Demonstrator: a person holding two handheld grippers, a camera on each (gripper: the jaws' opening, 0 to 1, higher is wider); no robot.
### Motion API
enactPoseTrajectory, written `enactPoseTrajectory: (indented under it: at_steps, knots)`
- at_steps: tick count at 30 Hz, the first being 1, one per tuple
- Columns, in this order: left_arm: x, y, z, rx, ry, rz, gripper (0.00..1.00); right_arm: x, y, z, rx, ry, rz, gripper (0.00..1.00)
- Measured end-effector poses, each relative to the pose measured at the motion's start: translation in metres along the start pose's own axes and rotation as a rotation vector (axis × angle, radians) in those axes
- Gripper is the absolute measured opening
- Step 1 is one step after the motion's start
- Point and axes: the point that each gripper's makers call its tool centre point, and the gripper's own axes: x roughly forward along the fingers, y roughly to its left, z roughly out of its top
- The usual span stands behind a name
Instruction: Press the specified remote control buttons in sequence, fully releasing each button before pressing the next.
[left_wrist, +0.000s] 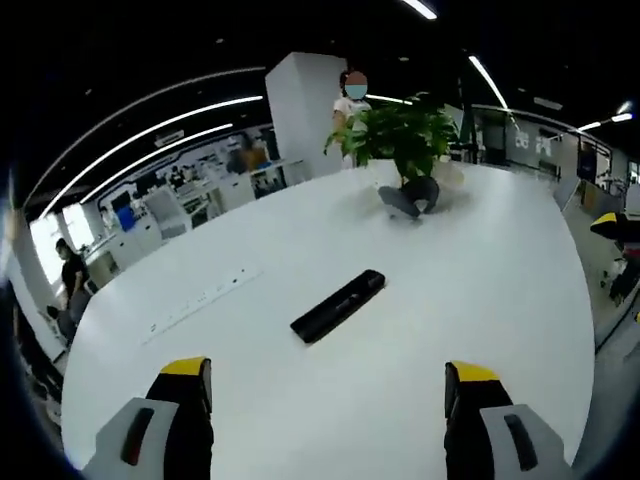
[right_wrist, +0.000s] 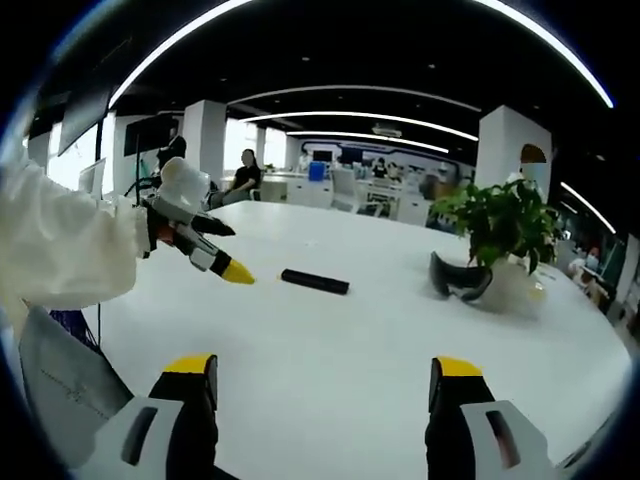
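In the left gripper view, the left gripper (left_wrist: 328, 385) stands at the bottom edge with its two yellow-tipped jaws spread wide and nothing between them. It hovers above the white table (left_wrist: 500, 300), clear of the surface.

Beyond the jaws, near the middle of the table, lies the black remote control (left_wrist: 339, 305). It rests flat, set diagonally to this view, well apart from both jaw tips. Its buttons are too small to make out. A flush power-outlet strip (left_wrist: 200, 301) sits in the tabletop to one side of the remote control.

In the right gripper view, the right gripper (right_wrist: 325, 385) is likewise spread wide and empty, held above the same table. The left gripper (right_wrist: 205, 250) enters this view from the left, carried by a white sleeve (right_wrist: 60, 250), with a yellow tip pointing toward the remote control (right_wrist: 315, 281) but not touching it.

Farther off stands a potted plant (left_wrist: 400, 135), with a dark headset-like object (left_wrist: 408, 197) at its base; the exact kind cannot be told. People and desks occupy the background.

Status assessment: neither tool is in contact with the remote control, so no press is under way. Whether any button in the sequence is already done cannot be read from these views. The approach to the remote control and the press-and-release cycle appear to remain.
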Motion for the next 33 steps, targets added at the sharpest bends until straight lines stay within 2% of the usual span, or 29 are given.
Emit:
enactPoseTrajectory:
  at_steps: [3, 6, 11, 15, 19, 23, 25, 27, 33]
  knots:
    - [-0.015, -0.003, 0.002, -0.052, -0.035, 0.014, 1.0, 0.0, -0.002, 0.002, -0.006, -0.008, -0.016, 0.93]
    - [-0.032, -0.007, 0.0, -0.137, -0.066, 0.021, 1.0, -0.002, -0.005, 0.004, -0.008, -0.021, -0.034, 0.97]
    - [-0.057, -0.008, -0.002, -0.143, -0.102, 0.053, 1.0, -0.003, -0.009, 0.005, 0.01, -0.035, -0.046, 0.99]
    - [-0.082, -0.01, 0.004, -0.222, -0.167, 0.097, 1.0, -0.004, -0.011, 0.006, 0.021, -0.041, -0.051, 0.99]
    - [-0.108, -0.009, -0.002, -0.242, -0.175, 0.16, 1.0, -0.005, -0.016, 0.004, 0.033, -0.031, -0.069, 0.99]
    - [-0.133, -0.012, -0.009, -0.26, -0.192, 0.22, 1.0, -0.009, -0.024, 0.01, 0.048, -0.063, -0.097, 0.99]
    - [-0.147, -0.008, -0.008, -0.253, -0.231, 0.276, 1.0, -0.01, -0.032, 0.01, 0.06, -0.068, -0.125, 0.99]
    - [-0.156, -0.005, -0.006, -0.238, -0.271, 0.306, 1.0, -0.011, -0.038, 0.011, 0.07, -0.076, -0.139, 0.99]
    - [-0.179, -0.001, -0.023, -0.224, -0.26, 0.387, 1.0, -0.012, -0.047, 0.01, 0.09, -0.08, -0.167, 0.99]
